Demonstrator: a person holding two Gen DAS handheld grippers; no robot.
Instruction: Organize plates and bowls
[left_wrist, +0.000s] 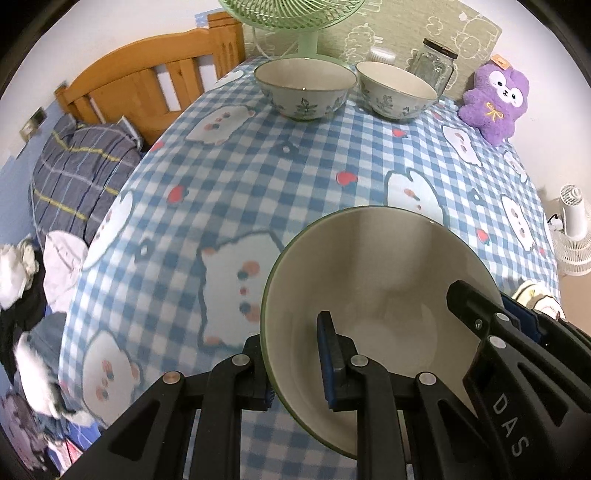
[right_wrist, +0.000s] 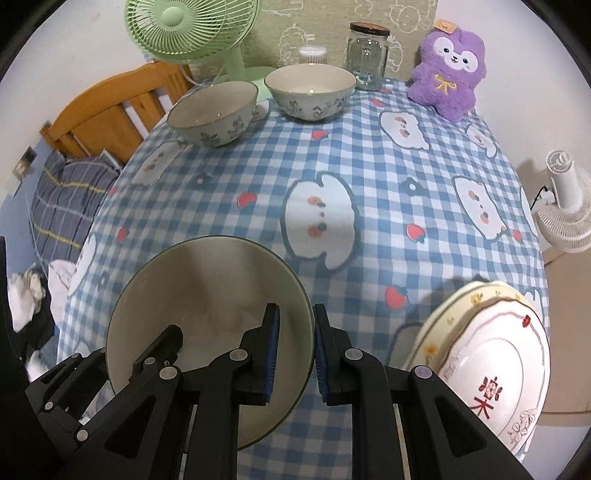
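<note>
- Fingers (left_wrist: 334, 360) of the left gripper (left_wrist: 295, 365) clamp the near-left rim of a plain cream bowl (left_wrist: 373, 280), one pad inside the wall and one outside.
- Right gripper (right_wrist: 293, 356) pinches the opposite rim of the same bowl in the same manner, so both hands share the load above the checked tablecloth (right_wrist: 369, 155).
- Bowl appears lifted clear of the cloth and tilted toward the cameras, over the table's near edge.
- Two patterned bowls (left_wrist: 304, 90) (left_wrist: 397, 92) stand side by side at the far end, in front of a green fan (right_wrist: 192, 33) and near a glass jar (right_wrist: 367, 55) and a purple plush toy (right_wrist: 448, 70).
- Stacked plates (right_wrist: 491, 369) sit at the near right corner.
- Step in hand, by all appearances: carrying the bowl toward its fellows.
- Next move likely calls for both hands travelling together, keeping the bowl level, then lowering it beside or into a patterned bowl before letting go.
</note>
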